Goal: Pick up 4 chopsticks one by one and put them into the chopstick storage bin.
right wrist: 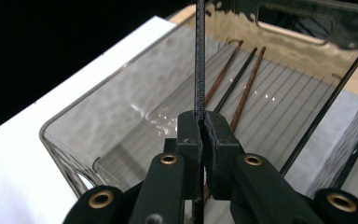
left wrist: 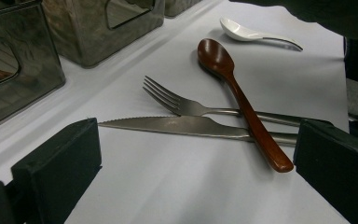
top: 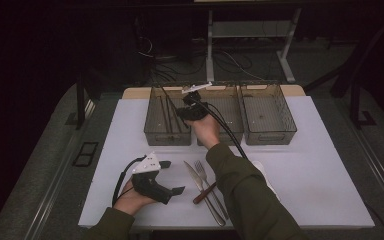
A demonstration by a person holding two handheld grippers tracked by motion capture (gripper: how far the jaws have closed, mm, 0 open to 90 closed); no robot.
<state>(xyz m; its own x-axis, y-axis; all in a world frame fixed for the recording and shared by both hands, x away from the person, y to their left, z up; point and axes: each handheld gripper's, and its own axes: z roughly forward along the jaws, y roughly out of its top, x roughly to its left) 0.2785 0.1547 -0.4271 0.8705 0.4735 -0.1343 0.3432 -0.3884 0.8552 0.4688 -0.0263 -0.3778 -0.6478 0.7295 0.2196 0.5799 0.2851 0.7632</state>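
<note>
Black thin chopstick (right wrist: 200,56): our right tongs (right wrist: 202,122) clench it above the clear plastic bin (right wrist: 121,102); left tongs (left wrist: 191,168) gape released.

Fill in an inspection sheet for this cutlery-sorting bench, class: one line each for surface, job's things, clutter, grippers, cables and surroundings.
Surface: white table top, flat, on a grey floor.
Job's things: black chopstick clamped upright above the left bin, where three more chopsticks lie; middle bin and right bin stand beside it. Knife, fork, brown wooden spoon and white spoon wait on the table; the wooden spoon lies across the knife and fork.
Clutter: nothing seen.
Grippers: right gripper shut on the chopstick; left gripper open, facing the cutlery.
Cables: right gripper's cable trails along the sleeve.
Surroundings: dark; desk legs and loose wires behind the table.
</note>
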